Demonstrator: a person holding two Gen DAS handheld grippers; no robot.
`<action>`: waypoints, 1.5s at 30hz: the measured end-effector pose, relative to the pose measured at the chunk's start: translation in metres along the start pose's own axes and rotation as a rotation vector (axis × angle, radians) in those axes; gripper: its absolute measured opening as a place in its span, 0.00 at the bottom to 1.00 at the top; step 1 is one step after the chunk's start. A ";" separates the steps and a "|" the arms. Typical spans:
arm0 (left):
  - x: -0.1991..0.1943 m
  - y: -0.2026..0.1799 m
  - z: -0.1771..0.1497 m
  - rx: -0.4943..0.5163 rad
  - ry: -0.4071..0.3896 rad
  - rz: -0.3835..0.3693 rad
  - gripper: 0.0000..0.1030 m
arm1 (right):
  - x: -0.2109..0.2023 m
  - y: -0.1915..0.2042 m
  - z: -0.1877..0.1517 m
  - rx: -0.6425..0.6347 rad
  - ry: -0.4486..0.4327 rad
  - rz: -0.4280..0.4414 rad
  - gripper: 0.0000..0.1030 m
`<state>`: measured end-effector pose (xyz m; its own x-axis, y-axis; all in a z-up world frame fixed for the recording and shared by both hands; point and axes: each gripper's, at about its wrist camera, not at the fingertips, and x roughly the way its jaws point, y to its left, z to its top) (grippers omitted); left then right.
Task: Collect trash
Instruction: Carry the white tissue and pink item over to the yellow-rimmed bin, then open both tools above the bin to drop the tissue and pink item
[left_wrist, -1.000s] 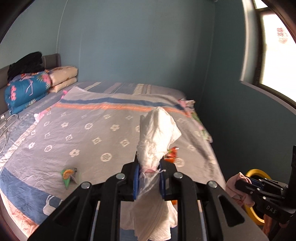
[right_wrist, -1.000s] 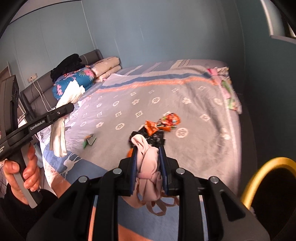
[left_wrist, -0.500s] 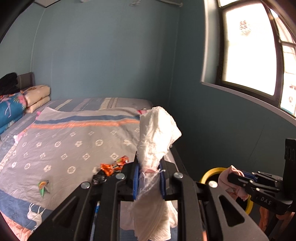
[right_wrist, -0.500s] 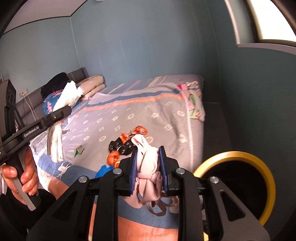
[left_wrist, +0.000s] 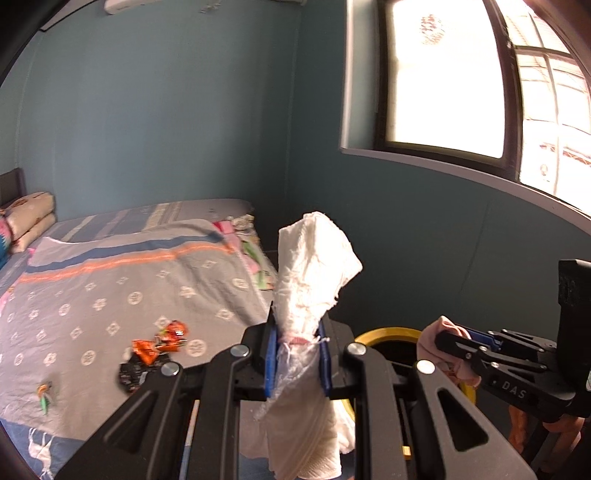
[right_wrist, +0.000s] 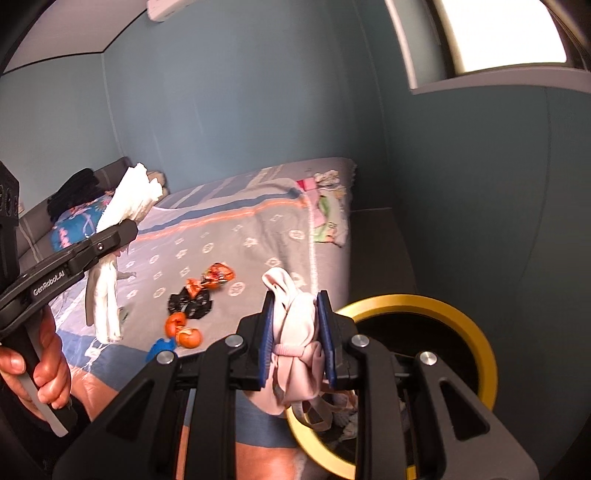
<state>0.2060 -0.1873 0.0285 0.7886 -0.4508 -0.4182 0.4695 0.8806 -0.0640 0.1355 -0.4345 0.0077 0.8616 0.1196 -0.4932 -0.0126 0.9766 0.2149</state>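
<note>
- Between the blue pads of the left gripper (left_wrist: 297, 360), a white crumpled tissue wad (left_wrist: 314, 266) is pinched at its waist; the jaws are closed tight on it, with paper sticking up above the fingers and hanging down below them.
- Seen from the right wrist camera, the same left gripper (right_wrist: 122, 230) sits at the left of the frame, held by the person's hand (right_wrist: 40, 354), the tissue wad (right_wrist: 127, 195) poking up and trailing down.
- The right gripper (right_wrist: 297, 339) has its jaws drawn in on a pale pink cloth bundle (right_wrist: 295, 325), which bulges between the 2 pads and dangles a loop of strap beneath them.
- From the left wrist camera, the right gripper (left_wrist: 448, 341) shows at the right edge, the pink cloth bundle (left_wrist: 439, 332) at its tip.
- A bin with a yellow rim (right_wrist: 476, 332) stands on the floor just beside the bed, under and right of the right gripper; its inside is dark and some items lie at the bottom.
- On the grey patterned bedspread (right_wrist: 236, 236) lie orange snack wrappers (right_wrist: 214, 277), a black wrapper (right_wrist: 190, 302), orange peel pieces (right_wrist: 183, 330) and a small blue scrap (right_wrist: 160, 347), all clustered near the bed's foot.
- A small green and orange scrap (left_wrist: 44, 393) lies apart, nearer the left edge of the left wrist view.
- A bright window (left_wrist: 443, 77) is set in the teal wall.
</note>
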 end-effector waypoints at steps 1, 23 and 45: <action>0.004 -0.004 0.000 0.002 0.004 -0.010 0.17 | -0.001 -0.006 0.000 0.008 -0.001 -0.011 0.21; 0.103 -0.072 -0.029 0.029 0.133 -0.117 0.17 | 0.026 -0.097 -0.030 0.159 0.042 -0.137 0.21; 0.152 -0.061 -0.055 -0.040 0.215 -0.119 0.85 | 0.043 -0.119 -0.044 0.218 0.062 -0.248 0.53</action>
<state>0.2751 -0.3014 -0.0811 0.6241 -0.5144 -0.5881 0.5346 0.8301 -0.1587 0.1519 -0.5381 -0.0763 0.7924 -0.1002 -0.6017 0.3083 0.9169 0.2533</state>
